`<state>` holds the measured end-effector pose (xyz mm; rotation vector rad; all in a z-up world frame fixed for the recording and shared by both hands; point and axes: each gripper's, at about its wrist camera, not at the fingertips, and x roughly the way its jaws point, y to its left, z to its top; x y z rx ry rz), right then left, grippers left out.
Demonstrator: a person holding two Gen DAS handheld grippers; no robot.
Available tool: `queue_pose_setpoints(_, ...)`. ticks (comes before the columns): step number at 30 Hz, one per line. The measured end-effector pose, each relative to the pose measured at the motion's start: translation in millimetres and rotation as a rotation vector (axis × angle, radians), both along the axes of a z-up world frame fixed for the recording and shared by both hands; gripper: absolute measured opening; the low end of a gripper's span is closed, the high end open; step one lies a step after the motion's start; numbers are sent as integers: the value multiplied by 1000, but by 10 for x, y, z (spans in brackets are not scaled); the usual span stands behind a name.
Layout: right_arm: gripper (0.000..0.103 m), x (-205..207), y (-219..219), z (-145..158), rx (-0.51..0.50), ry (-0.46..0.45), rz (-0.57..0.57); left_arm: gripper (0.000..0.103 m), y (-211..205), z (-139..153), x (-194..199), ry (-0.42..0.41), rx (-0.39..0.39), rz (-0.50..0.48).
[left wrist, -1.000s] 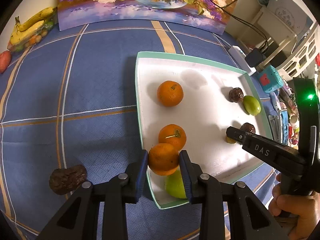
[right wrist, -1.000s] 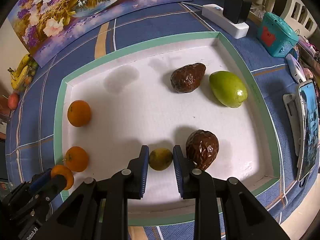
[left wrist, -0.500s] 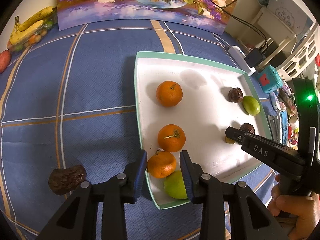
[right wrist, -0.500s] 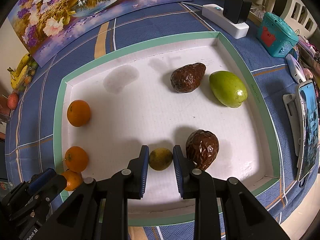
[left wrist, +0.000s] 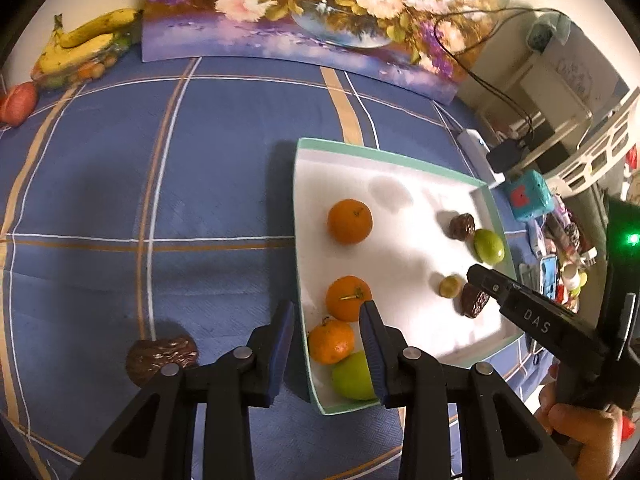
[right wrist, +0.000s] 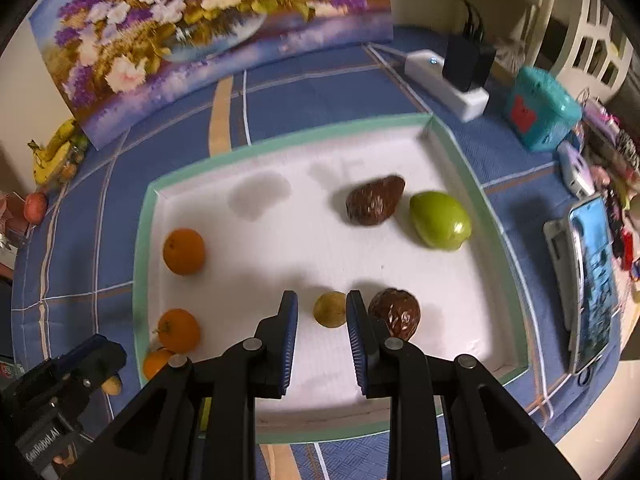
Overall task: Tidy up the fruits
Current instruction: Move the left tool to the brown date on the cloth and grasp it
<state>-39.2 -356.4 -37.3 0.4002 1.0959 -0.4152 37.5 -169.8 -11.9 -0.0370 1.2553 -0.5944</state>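
While the left claw [left wrist: 326, 334] hangs released over a stemmed orange mandarin [left wrist: 331, 340] at the tray's [left wrist: 380, 159] 7 o'clock, the right claw [right wrist: 322, 320], also released, straddles a small dull yellow-green fruit [right wrist: 330, 309].

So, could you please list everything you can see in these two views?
tray: one, white with green rim, on the cloth
oranges: three, orange, tray's left side
green fruits: two, green, tray's right side and near-left corner
small fruit: one, yellowish, tray front
brown fruits: three, two in the tray, one on the cloth
bananas: one bunch, yellow, far left
painting: one, floral, at the back
power strip: one, white, behind the tray
teal box: one, right
phone: one, right
tablecloth: blue, checked
left claw, right claw: black, jaws apart, empty
hand: one, lower right
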Motion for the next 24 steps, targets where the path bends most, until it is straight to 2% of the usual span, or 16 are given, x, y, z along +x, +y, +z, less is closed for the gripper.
queue_pose_setpoints(7, 26, 2, 38, -48, 10, 19, 7, 37, 139, -38, 89, 10, 37, 66)
queue_pose_setpoints(9, 26, 38, 48, -86, 11, 32, 16, 46, 196, -95, 126, 16, 76, 93)
queue_pose_setpoints(10, 28, 49, 55, -101, 10, 38, 20, 61, 225, -121, 143, 16, 99, 111)
queue_pose_setpoints(11, 32, 59, 65, -115, 8, 44, 25, 73, 270, -144, 166, 13, 127, 136)
queue_pose_setpoints(13, 56, 65, 74, -121, 1, 46, 29, 76, 333, -159, 187, 5, 150, 163)
queue_pose_setpoints(15, 70, 68, 83, -115, -11, 45, 30, 83, 416, -173, 220, 2, 164, 197)
queue_pose_setpoints(18, 72, 80, 110, -109, -20, 42, 42, 94, 565, -208, 269, 4, 178, 248)
queue_pose_setpoints(20, 82, 91, 139, -113, -30, 45, 49, 101, 660, -211, 294, 0, 179, 280)
queue_pose_setpoints(21, 86, 94, 151, -114, -36, 46, 52, 103, 690, -200, 311, -3, 180, 289)
queue_pose_setpoints(24, 88, 109, 204, -104, -60, 42, 68, 103, 809, -189, 338, -24, 188, 319)
